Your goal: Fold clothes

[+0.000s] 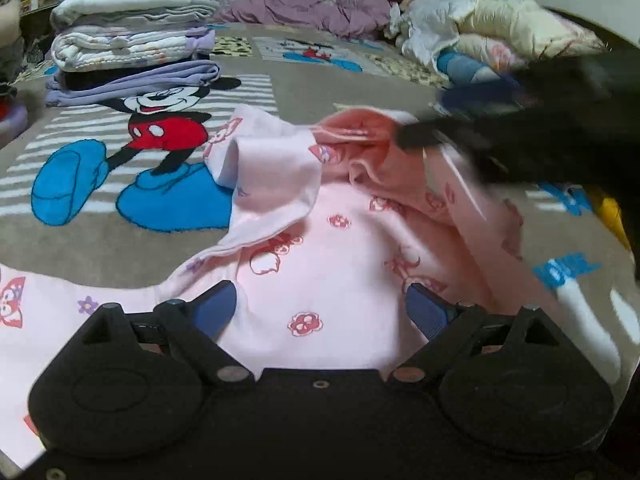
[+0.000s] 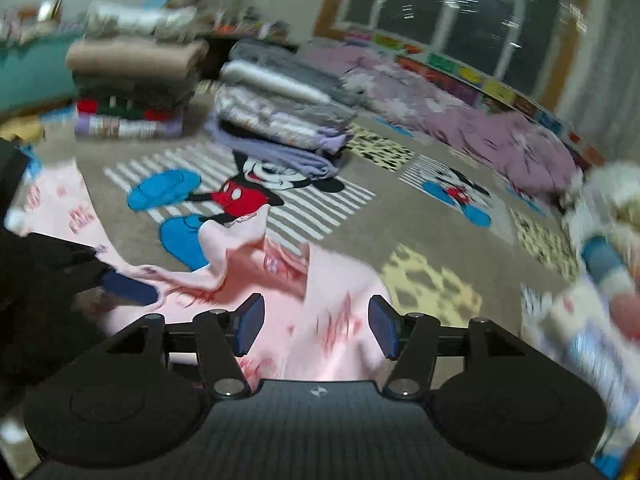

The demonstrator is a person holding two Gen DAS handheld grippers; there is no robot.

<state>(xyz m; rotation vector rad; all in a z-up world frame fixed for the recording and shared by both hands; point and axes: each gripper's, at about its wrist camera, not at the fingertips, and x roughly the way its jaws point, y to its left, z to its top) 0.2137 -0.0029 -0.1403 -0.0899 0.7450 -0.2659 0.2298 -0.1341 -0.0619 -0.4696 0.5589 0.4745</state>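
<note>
A pink child's garment (image 1: 336,248) with red prints lies crumpled on the carpet, one sleeve (image 1: 272,176) folded back over it. My left gripper (image 1: 322,310) is open, its blue pads low over the garment's near part. My right gripper (image 2: 316,328) is open above the same pink garment (image 2: 320,300); this view is motion-blurred. In the left wrist view the right gripper (image 1: 500,148) shows as a dark blur over the garment's far right side. In the right wrist view the left gripper's fingertips (image 2: 128,286) touch the cloth at the left.
The beige carpet (image 1: 120,248) bears Mickey Mouse pictures. Stacks of folded clothes (image 1: 132,36) stand at the back left, a second stack (image 2: 132,92) beside them. A purple heap (image 1: 312,4) and a pile of unfolded laundry (image 1: 496,36) lie at the back and right.
</note>
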